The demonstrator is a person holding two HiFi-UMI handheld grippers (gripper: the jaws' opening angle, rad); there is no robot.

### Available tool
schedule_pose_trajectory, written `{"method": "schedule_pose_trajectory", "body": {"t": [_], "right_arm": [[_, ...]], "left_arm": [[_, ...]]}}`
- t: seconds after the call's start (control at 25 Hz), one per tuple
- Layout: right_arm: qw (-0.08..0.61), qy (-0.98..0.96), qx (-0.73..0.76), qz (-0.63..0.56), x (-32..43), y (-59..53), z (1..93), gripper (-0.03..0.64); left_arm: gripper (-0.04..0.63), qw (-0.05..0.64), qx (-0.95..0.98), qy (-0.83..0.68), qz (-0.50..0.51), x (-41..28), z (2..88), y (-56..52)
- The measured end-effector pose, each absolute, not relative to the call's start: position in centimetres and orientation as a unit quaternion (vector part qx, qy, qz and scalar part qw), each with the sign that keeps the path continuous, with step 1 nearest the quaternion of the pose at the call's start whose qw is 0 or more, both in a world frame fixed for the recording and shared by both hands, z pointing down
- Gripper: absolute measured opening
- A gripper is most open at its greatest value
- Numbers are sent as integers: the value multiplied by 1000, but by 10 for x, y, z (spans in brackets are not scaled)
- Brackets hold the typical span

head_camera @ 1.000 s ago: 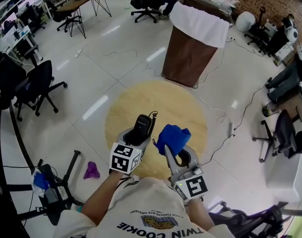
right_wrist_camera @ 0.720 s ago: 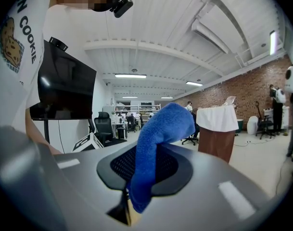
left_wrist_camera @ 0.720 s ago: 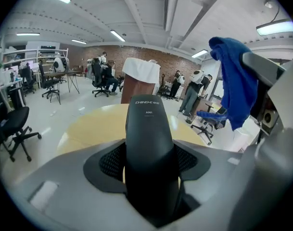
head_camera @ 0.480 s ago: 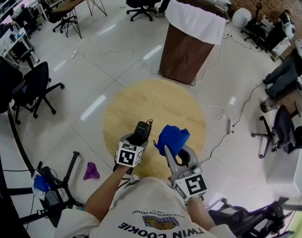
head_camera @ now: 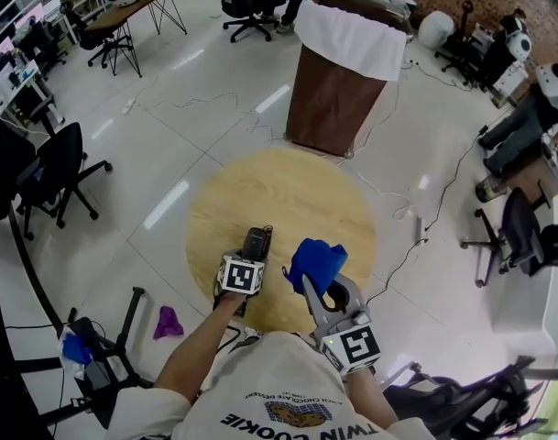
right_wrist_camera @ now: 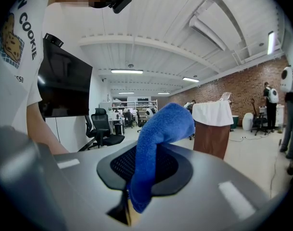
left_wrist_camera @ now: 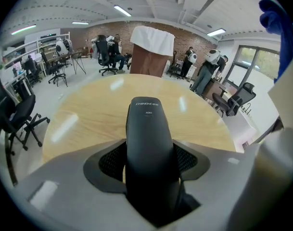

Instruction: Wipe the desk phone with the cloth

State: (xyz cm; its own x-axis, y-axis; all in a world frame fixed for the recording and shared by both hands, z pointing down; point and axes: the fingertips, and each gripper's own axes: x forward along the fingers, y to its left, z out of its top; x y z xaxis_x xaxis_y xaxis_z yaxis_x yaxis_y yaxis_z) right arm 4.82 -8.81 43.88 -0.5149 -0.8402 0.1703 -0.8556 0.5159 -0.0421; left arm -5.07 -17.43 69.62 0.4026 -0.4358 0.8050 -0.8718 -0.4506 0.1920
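The black phone handset sits clamped between my left gripper's jaws, pointing out over the round wooden table. In the head view the handset shows past the left gripper near the table's near edge, a coiled cord trailing from it. My right gripper is beside it to the right, shut on a bunched blue cloth. In the right gripper view the cloth stands up from between the jaws. The phone's base is not in view.
A brown bin with a white liner stands beyond the table. Office chairs and desks line the left, more chairs the right. A purple rag and cables lie on the floor.
My left gripper has sunk toward the table with the handset and tipped further down. The right gripper and cloth have stayed put.
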Motion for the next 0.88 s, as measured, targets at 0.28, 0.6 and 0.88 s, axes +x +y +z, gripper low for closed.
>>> {"method": "schedule_pose_trajectory", "body": {"t": [0.28, 0.6, 0.88], "right_arm": [[68, -863, 496, 66, 50, -86, 443, 61], [70, -860, 500, 71, 45, -86, 445, 62], [67, -858, 503, 74, 41, -85, 446, 63]], "left_arm": [[276, 306, 776, -424, 353, -48, 700, -182], [340, 289, 792, -400, 359, -39, 698, -182], [399, 256, 808, -406, 342, -38, 684, -191]]}}
